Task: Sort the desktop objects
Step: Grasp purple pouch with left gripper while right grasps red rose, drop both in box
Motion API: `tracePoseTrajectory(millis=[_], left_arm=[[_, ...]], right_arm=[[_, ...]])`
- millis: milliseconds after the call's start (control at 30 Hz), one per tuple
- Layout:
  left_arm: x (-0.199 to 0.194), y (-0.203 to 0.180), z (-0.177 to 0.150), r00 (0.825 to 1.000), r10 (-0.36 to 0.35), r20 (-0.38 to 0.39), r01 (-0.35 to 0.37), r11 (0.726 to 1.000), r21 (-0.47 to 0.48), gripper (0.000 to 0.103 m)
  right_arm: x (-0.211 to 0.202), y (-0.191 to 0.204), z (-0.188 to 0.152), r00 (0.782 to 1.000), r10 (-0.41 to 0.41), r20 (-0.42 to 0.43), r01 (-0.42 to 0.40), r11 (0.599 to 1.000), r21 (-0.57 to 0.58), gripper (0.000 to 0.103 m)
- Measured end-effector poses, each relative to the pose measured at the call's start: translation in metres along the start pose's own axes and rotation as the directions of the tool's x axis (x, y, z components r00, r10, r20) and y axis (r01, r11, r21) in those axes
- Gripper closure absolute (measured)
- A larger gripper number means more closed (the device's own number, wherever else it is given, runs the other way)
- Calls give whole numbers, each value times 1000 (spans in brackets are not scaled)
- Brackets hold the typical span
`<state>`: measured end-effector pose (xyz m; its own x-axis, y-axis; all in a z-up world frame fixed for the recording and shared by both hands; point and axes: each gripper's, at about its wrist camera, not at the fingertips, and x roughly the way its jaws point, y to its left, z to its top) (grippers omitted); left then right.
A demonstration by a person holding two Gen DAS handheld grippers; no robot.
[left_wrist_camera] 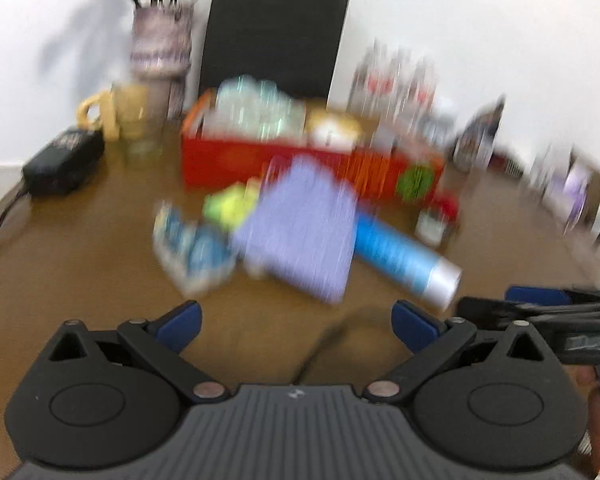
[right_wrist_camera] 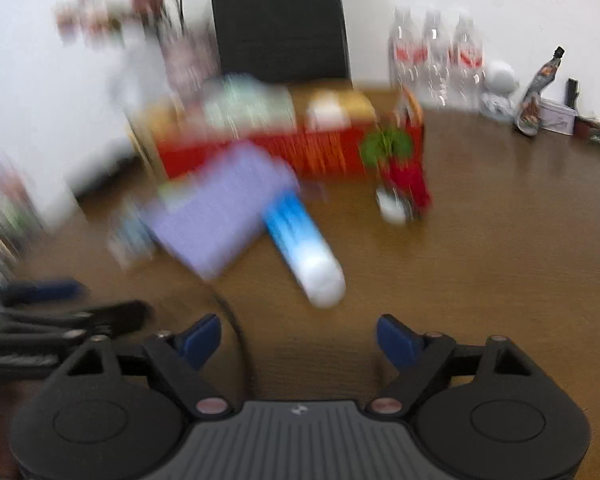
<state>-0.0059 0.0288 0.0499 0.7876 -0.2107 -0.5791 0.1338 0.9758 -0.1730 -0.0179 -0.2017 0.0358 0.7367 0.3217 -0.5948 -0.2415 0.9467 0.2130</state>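
**Both grippers wide and empty, clutter waits in front of red box**

Long red rectangular cardboard box (left_wrist_camera: 236,160) sits mid-table on the brown wooden tabletop (left_wrist_camera: 80,264). Inside it: a pale green-white crinkly packet (left_wrist_camera: 252,108) at the left end, a yellow-and-white item (left_wrist_camera: 332,126) beside it; blur keeps both unidentifiable. A green round sticker or ornament (right_wrist_camera: 386,146) shows on the box's right end.

Just in front of the box lie the loose things: a flat lavender rectangular pad or cloth (left_wrist_camera: 300,232) overlapping one end of a blue cylinder with a white cap (left_wrist_camera: 404,258), a yellow-green blurred object (left_wrist_camera: 230,204) and a blue-white patterned packet (left_wrist_camera: 192,248) at the pad's left. A small red-and-white item (right_wrist_camera: 404,196) lies near the box's right end.

Left gripper (left_wrist_camera: 296,320) has blue-tipped jaws spread wide, nothing between them. Right gripper (right_wrist_camera: 298,338) likewise stands open and empty over bare table.

Behind: black rectangular bag (left_wrist_camera: 276,32), patterned vase with flowers (left_wrist_camera: 160,40), yellow mug (left_wrist_camera: 120,110), black power adapter (left_wrist_camera: 64,160), three clear bottles (right_wrist_camera: 436,60). Heavy motion blur in both views; labels unreadable.
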Motion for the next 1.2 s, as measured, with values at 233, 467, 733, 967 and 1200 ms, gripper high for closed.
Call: tracePoseTrajectory(millis=[233, 467, 733, 967, 1200], left_arm=[[88, -11, 51, 991, 110, -74, -100, 987, 124, 0], [114, -13, 51, 983, 147, -113, -122, 971, 204, 23], [96, -17, 51, 990, 82, -116, -65, 987, 148, 86], [56, -12, 65, 999, -29, -45, 32, 998, 49, 95], [19, 5, 114, 992, -69, 104, 67, 998, 18, 95]], right_arm=[[49, -34, 60, 993, -116, -19, 116, 993, 1, 18], [111, -52, 67, 979, -172, -112, 176, 984, 20, 30], [131, -45, 68, 969, -234, -83, 231, 972, -46, 72], [122, -42, 65, 974, -205, -96, 198, 977, -76, 94], [95, -44, 60, 983, -181, -35, 178, 981, -73, 94]])
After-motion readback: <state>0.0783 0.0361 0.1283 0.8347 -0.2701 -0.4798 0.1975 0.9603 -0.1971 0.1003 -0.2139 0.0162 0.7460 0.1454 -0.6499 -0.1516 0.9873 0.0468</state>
